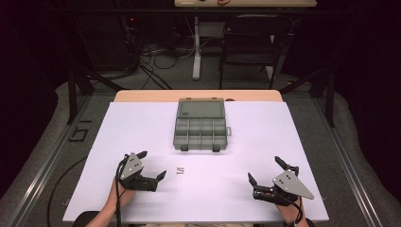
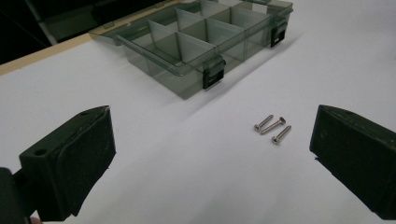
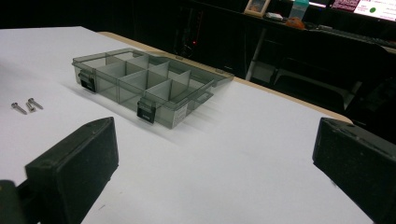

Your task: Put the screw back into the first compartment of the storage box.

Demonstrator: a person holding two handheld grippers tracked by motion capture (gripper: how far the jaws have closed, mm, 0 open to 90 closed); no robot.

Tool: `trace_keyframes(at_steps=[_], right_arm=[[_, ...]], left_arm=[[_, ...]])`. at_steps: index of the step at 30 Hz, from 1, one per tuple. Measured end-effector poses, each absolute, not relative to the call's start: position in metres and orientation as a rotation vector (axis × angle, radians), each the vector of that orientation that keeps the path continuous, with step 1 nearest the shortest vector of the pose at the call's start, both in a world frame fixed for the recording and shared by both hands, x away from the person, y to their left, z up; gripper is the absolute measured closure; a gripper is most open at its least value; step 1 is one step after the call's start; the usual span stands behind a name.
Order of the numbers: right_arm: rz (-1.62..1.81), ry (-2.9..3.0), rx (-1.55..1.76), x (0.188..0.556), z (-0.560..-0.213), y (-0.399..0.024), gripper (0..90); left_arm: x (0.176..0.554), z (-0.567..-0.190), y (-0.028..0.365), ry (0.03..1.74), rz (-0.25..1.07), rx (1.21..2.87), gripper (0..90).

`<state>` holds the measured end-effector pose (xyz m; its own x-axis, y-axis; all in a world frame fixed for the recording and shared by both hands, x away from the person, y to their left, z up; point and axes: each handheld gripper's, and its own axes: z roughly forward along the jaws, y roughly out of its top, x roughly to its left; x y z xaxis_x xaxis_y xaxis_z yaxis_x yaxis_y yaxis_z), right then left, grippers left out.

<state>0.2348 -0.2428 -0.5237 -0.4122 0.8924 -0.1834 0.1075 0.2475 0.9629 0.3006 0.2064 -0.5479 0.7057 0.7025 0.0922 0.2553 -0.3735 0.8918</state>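
**Two open claws wait on each side of three screws**

Both forearms come in from the near edge of the white tabletop [image 1: 142, 127]. The left claw [image 1: 154, 164] is held low over the sheet at the near left, its grey plate on top, and its jaws stand wide apart and hold nothing. It points forward and a little to the right, toward the middle of the tabletop. The right claw [image 1: 265, 169] is at the near right, well apart from the left one, and it is also wide open and empty. Its jaws point forward and to the left.

The three small screws [image 1: 179, 171] lie close together on the bare sheet between the two claws, nearer to the left one. In the left gripper view they lie just ahead of the jaws, toward the right jaw, and nothing touches them.

The grey transparent organizer box [image 1: 200, 133] stands farther back in the middle of the tabletop, with its lid opened flat behind it. Its compartments look empty. On the front wall there are two dark latches. A small label is on the corner of the box in the right gripper view, but the writing is too small to read.
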Motion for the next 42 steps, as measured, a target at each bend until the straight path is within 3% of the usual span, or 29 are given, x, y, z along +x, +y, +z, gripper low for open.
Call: trace_keyframes(at_steps=[12,26,33,42], right_arm=[[1.239,1.742,0.927,0.236,-0.524,-0.243,0.0],[1.230,1.752,0.919,0.236,-0.525,-0.242,0.0],[1.223,1.762,0.916,0.236,-0.525,-0.242,0.0],[1.221,1.764,0.915,0.236,-0.525,-0.241,0.0]], left_arm=[[0.319,-0.550,0.179,0.709,0.459,2.083,0.8],[0.326,-0.557,0.163,0.619,0.346,2.193,32.3],[0.329,-0.559,0.160,0.565,0.264,2.211,55.1],[0.333,-0.563,0.155,0.531,0.200,2.241,72.9]])
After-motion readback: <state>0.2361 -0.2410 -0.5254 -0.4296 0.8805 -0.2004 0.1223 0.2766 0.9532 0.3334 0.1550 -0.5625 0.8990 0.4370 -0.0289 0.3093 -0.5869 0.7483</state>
